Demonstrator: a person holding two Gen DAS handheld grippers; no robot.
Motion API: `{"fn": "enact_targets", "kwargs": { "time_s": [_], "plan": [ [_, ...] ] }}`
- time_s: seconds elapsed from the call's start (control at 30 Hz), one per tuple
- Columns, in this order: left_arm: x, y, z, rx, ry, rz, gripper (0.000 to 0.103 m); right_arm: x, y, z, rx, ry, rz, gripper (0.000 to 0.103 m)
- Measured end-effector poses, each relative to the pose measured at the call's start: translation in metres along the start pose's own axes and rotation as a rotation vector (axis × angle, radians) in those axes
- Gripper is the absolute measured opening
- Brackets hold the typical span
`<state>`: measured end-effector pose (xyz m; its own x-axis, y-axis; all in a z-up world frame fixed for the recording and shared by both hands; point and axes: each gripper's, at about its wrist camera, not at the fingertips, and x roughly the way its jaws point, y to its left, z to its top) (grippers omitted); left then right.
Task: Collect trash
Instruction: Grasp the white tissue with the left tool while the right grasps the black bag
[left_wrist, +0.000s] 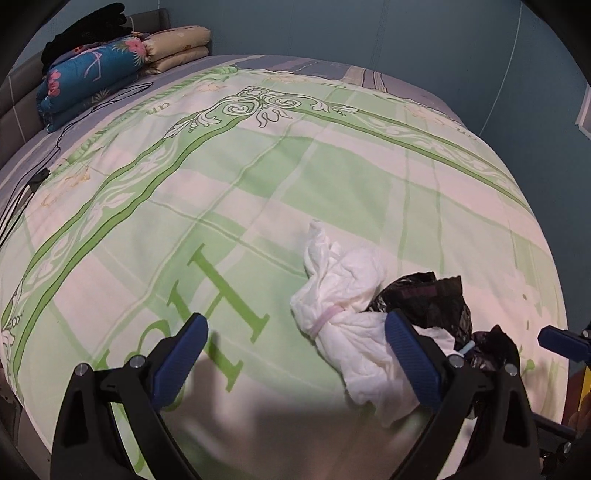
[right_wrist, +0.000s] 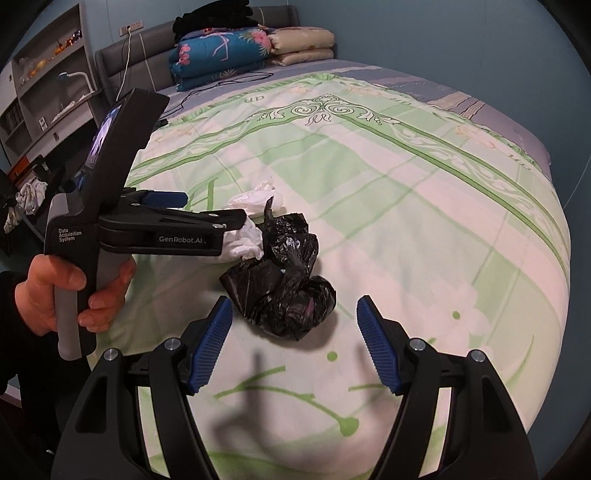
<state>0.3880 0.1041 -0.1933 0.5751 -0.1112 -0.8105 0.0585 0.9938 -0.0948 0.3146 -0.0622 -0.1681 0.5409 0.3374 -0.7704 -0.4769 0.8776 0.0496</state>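
A crumpled white wad (left_wrist: 343, 314) banded with a pale pink strip is lying on the bed (left_wrist: 258, 177), touching a crinkled black bag (right_wrist: 284, 284) beside it near the bed's near edge. The left gripper (left_wrist: 295, 354) is standing wide open, holding nothing, its right finger (left_wrist: 410, 362) crossing in front of the wad; contact cannot be told. The right gripper (right_wrist: 295, 343) is gaping about half open and empty, just short of the bag. A hand (right_wrist: 55, 295) is gripping the left gripper's handle.
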Motion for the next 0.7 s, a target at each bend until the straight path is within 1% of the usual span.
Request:
{"fn": "enact_targets", "kwargs": {
  "time_s": [0.07,0.17,0.23,0.27,0.43,0.5,0.53,0.6,0.63,0.7],
  "plan": [
    [0.005,-0.003,0.002,0.015,0.007,0.014,0.093,0.004,0.000,0.003,-0.007,0.006,-0.003,0.066],
    [0.015,-0.004,0.006,0.015,0.033,0.018,0.088,0.011,0.001,0.007,-0.013,0.018,-0.004,0.066],
    [0.019,-0.002,0.008,0.010,0.045,0.020,0.088,0.016,0.002,0.009,-0.019,0.027,-0.005,0.066],
    [0.021,-0.001,0.009,0.007,0.047,0.021,0.088,0.019,0.002,0.009,-0.022,0.032,-0.006,0.065],
    [0.025,0.003,0.016,0.017,0.053,0.038,0.081,0.037,0.002,0.014,-0.036,0.057,-0.013,0.065],
    [0.027,0.005,0.019,0.014,0.059,0.038,0.077,0.044,0.003,0.017,-0.042,0.070,-0.010,0.062],
    [0.028,0.006,0.020,0.012,0.062,0.039,0.076,0.047,0.004,0.019,-0.047,0.078,-0.008,0.056],
    [0.030,0.009,0.023,0.003,0.066,0.038,0.069,0.055,0.007,0.021,-0.063,0.093,-0.016,0.055],
    [0.031,0.012,0.024,-0.008,0.069,0.033,0.068,0.058,0.008,0.022,-0.066,0.100,-0.016,0.055],
    [0.031,0.018,0.025,-0.031,0.071,0.023,0.059,0.065,0.007,0.024,-0.064,0.113,-0.010,0.054]
  ]
}}
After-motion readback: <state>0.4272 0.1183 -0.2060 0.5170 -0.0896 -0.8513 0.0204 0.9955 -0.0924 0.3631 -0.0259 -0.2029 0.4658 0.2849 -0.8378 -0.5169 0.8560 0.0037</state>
